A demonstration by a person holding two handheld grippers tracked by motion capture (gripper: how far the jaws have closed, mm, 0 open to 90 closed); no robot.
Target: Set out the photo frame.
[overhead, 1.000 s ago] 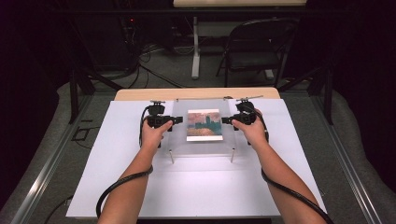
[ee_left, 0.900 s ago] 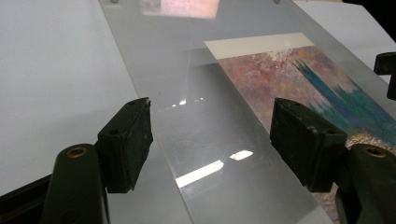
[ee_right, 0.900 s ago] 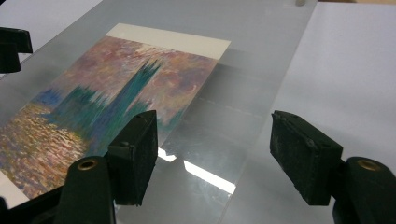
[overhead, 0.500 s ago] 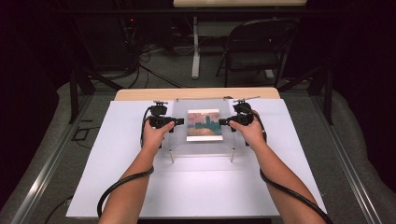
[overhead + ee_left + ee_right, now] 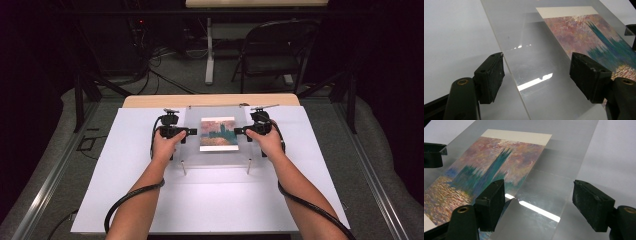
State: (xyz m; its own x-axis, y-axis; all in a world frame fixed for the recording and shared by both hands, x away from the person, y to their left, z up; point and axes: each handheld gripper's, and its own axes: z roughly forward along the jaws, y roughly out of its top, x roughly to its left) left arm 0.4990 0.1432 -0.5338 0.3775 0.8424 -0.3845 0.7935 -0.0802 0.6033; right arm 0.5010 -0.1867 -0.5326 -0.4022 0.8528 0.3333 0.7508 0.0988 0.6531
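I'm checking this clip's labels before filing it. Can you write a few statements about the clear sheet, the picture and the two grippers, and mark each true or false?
1. The clear sheet lies over a painted print. True.
2. The right gripper is clamped on the sheet. False: its jaws stand apart, having just been opening, with the sheet's edge between them.
3. The print shows a red car. False: a dark tower against a pink sky.
4. The left gripper has its jaws open astride the sheet's edge. True.
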